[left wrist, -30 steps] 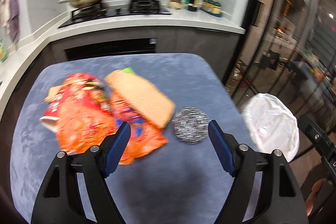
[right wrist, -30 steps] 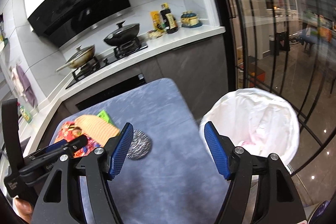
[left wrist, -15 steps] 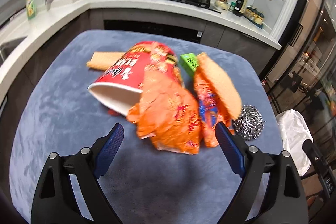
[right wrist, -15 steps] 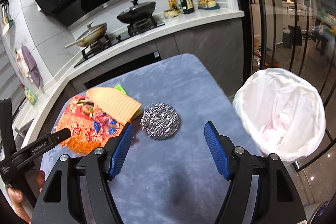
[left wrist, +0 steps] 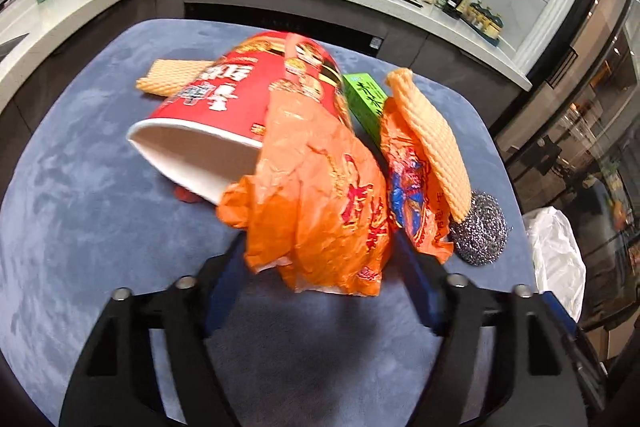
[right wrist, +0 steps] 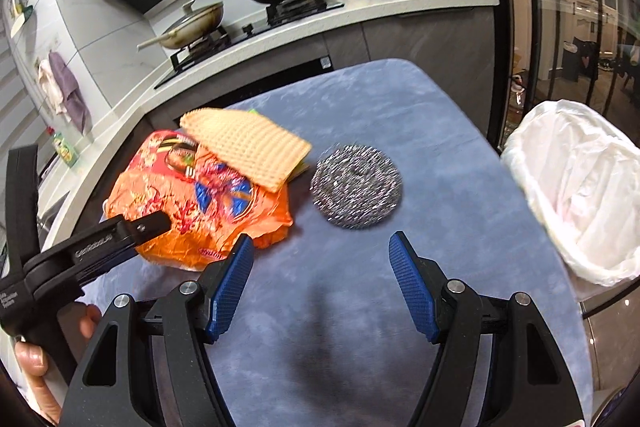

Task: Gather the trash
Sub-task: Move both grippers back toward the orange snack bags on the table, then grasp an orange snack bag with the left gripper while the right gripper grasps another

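A crumpled orange snack wrapper [left wrist: 320, 203] lies against a tipped red noodle cup [left wrist: 240, 107] on the blue table. My left gripper [left wrist: 320, 275] is open, its jaws on either side of the wrapper's near end; the fingertips are hidden behind it. It also shows in the right wrist view [right wrist: 136, 227] beside the wrapper [right wrist: 192, 211]. A steel wool pad [right wrist: 356, 187] lies ahead of my right gripper [right wrist: 320, 275], which is open and empty. The bin with a white bag [right wrist: 580, 187] stands off the table's right edge.
An orange cloth [left wrist: 432, 143] leans on a second wrapper [left wrist: 412, 195] and a green box [left wrist: 366, 101]; another cloth [left wrist: 172, 79] lies behind the cup. The kitchen counter with a stove [right wrist: 256, 23] runs behind the table [right wrist: 360, 347]. A glass door is at the right.
My left gripper has swung left and moved forward, so its jaws now straddle the orange wrapper. My right gripper has come closer to the steel wool pad.
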